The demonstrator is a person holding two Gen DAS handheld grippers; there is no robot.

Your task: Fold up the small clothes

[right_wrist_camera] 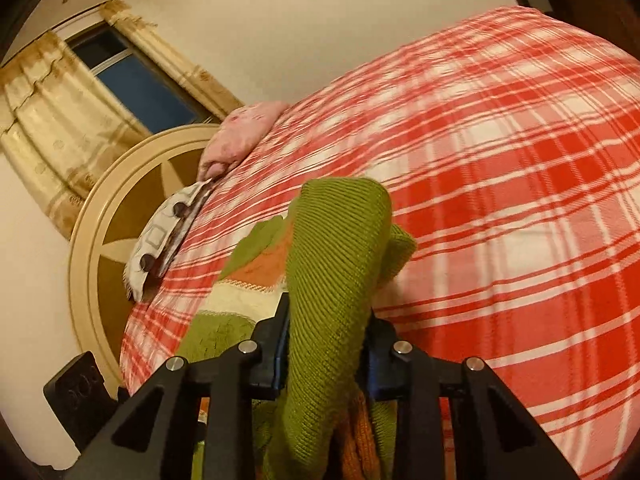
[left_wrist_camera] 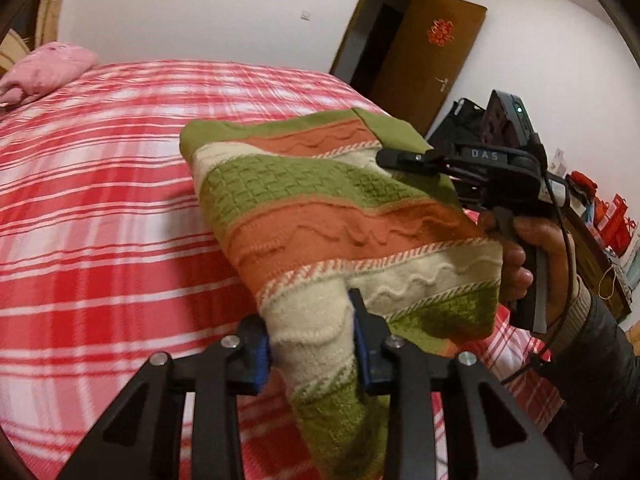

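Striped sweater point(left_wrist_camera: 340, 216) pinched inside both grippers' jaws (above plaid bed point(left_wrist_camera: 100, 200)).

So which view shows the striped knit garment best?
The left wrist view: the striped knit garment spreads out with its green, orange and cream bands, pinched by the left gripper and the right gripper. The right wrist view shows mostly a bunched green ribbed edge.

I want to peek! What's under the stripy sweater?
Under the stripy sweater, held up by the left claw and right claw, is the red checked bedspread. The patch right beneath the sweater is covered.
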